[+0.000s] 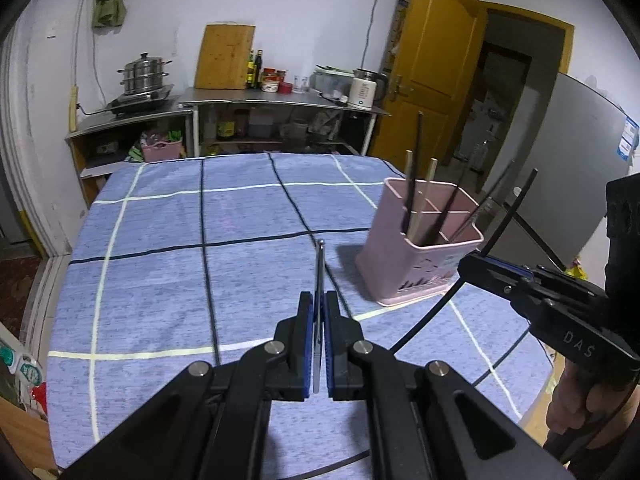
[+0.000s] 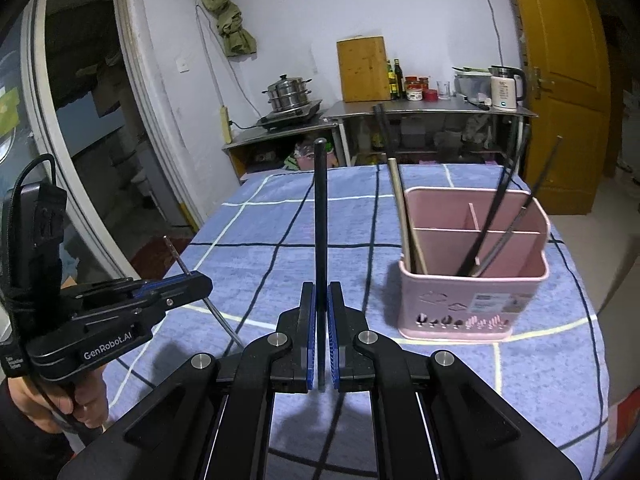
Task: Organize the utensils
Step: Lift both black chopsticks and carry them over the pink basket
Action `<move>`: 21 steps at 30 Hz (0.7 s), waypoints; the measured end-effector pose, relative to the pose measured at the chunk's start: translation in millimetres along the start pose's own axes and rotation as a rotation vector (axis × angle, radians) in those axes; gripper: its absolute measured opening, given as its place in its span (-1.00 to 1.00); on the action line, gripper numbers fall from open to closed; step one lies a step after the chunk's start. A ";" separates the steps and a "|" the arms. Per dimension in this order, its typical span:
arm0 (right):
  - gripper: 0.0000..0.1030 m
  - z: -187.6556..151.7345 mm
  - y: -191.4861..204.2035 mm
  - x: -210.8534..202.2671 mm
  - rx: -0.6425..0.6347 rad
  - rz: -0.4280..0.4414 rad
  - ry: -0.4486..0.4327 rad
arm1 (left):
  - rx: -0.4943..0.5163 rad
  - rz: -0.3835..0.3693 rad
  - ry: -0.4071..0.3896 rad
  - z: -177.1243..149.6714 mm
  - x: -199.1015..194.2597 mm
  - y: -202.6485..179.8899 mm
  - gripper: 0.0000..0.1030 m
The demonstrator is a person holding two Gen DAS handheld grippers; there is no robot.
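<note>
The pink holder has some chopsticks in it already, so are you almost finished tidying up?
Nearly, it seems. Several chopsticks already stand in the pink holder. In hand: the left tongs are shut on a silver chopstick, and the right tongs are shut on a black chopstick. Left to do: drop those two in. No other loose utensil shows on the blue checked tablecloth.

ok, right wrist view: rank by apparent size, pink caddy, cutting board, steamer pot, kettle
1. pink caddy, by far, though it is nearest the camera
2. cutting board
3. steamer pot and kettle look about alike; not ranking them
</note>
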State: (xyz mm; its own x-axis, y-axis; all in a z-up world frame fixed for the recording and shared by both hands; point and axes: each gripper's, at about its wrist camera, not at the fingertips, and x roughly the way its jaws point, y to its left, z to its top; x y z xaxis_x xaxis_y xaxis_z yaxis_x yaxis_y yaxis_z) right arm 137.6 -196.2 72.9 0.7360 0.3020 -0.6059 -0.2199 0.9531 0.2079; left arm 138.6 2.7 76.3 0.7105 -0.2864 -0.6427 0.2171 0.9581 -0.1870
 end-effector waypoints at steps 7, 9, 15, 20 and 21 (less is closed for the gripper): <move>-0.89 -1.5 -23.7 -18.9 0.027 -0.038 -0.022 | 0.010 -0.057 0.019 11.2 13.6 -25.0 -0.89; -0.89 1.4 -30.8 -23.1 0.036 -0.047 -0.030 | 0.018 -0.077 0.016 18.6 16.0 -33.3 -0.89; -0.89 21.4 -51.6 -42.5 0.060 -0.070 -0.091 | 0.041 -0.135 -0.026 52.7 16.3 -59.8 -0.89; -0.89 47.4 -63.9 -57.8 0.062 -0.090 -0.153 | 0.062 -0.166 -0.064 84.4 16.2 -79.9 -0.89; -0.89 52.5 -65.7 -60.0 0.062 -0.094 -0.164 | 0.066 -0.168 -0.073 90.1 16.0 -82.2 -0.89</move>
State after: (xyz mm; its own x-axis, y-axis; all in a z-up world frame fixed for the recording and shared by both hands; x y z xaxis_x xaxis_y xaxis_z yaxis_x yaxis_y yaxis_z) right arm 141.5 -278.0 135.9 0.8467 0.1997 -0.4932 -0.1090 0.9724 0.2065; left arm 192.5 -81.2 148.3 0.7068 -0.4444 -0.5504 0.3786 0.8949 -0.2363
